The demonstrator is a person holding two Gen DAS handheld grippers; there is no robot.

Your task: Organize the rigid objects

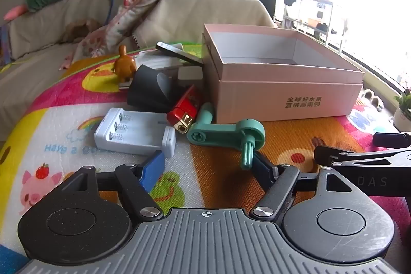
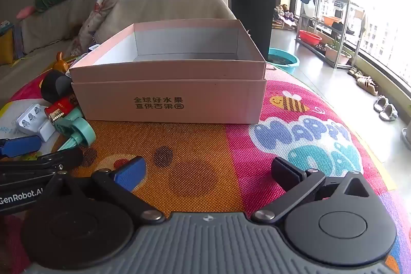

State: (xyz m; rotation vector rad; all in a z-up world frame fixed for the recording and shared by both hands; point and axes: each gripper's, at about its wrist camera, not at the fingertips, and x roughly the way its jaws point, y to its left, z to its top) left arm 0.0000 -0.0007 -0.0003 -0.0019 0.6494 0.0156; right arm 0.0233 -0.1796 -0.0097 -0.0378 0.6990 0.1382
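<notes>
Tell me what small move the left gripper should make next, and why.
Probably ease the left gripper forward around the green crank. Its jaws are open and empty, the crank lies nearest on the mat, and the pink box beside it looks empty.

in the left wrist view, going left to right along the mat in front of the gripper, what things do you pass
white battery charger → red lighter → green plastic crank handle → pink cardboard box, open at the top, → the right gripper coming in at the right edge
</notes>
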